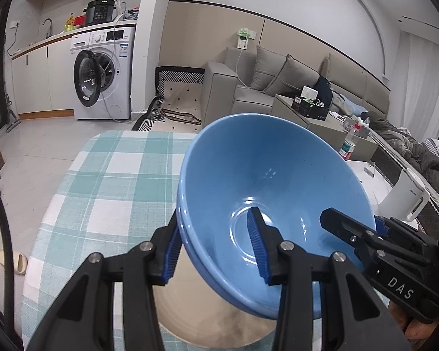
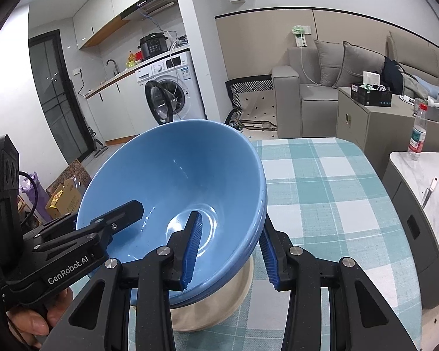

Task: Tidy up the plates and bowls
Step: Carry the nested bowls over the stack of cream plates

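Two stacked blue bowls (image 1: 266,181) are held tilted above a surface (image 1: 102,181) covered with a teal-and-white checked cloth, just over a cream-coloured plate (image 1: 219,321) that lies on it. The left gripper (image 1: 216,248) has its fingers part-way closed on the bowls' left wall, one blue ribbed finger (image 1: 256,242) inside and the other against the outside. The right gripper (image 2: 229,251) clamps the opposite wall in the same way, with one finger (image 2: 193,248) inside the bowl and one beneath the rim outside. Each gripper appears in the other's view, reaching over the rim from the side. A hand (image 2: 35,318) grips the left gripper's handle at the near left of the right wrist view. Far behind stand a washing machine (image 1: 102,73) with its door open on the left, a grey sofa (image 1: 278,82) on the right, and a white kettle (image 1: 406,199) on a side counter.
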Tool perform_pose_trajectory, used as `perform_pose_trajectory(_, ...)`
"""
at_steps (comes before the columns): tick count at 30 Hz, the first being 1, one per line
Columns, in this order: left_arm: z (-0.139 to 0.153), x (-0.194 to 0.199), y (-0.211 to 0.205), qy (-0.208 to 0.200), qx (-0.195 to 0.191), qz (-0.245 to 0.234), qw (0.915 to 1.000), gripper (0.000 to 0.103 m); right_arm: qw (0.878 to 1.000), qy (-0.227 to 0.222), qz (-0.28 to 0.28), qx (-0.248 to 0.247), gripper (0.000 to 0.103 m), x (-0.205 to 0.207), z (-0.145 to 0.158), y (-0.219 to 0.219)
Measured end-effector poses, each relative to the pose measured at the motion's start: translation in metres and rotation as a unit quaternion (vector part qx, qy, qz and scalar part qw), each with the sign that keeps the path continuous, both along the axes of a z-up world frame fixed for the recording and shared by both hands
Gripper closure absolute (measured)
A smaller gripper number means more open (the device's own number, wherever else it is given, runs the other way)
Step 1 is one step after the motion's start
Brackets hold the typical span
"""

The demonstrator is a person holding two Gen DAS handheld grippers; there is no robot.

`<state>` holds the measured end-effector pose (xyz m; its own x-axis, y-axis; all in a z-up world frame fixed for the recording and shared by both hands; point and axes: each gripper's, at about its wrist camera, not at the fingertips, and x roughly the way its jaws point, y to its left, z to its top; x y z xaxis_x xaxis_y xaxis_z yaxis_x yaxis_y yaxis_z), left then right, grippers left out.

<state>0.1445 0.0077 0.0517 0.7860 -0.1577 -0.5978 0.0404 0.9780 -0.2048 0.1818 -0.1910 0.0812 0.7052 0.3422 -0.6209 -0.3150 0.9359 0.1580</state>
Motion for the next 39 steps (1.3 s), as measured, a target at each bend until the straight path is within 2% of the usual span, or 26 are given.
perform_pose_trajectory(11, -0.028, 0.013, 0.017, 0.022, 0.004, 0.027, 0.9994, 0.062, 1.000, 0.024, 0.015, -0.012, 0.063, 0.022, -0.026, 0.020)
perform_pose_trajectory(21, -0.042, 0.023, 0.022, 0.035, 0.010, 0.044, 0.9984, 0.061, 0.999, 0.044, 0.025, -0.015, 0.063, 0.035, -0.045, 0.028)
perform_pose_trajectory(30, -0.055, 0.032, 0.023, 0.053, 0.012, 0.043, 0.9976, 0.060, 0.998, 0.064, 0.024, -0.020, 0.063, 0.048, -0.060, 0.032)
perform_pose_trajectory(39, -0.058, 0.037, 0.026, 0.054, 0.014, 0.042, 0.9975, 0.059, 0.997, 0.066, 0.028, -0.021, 0.062, 0.057, -0.064, 0.035)
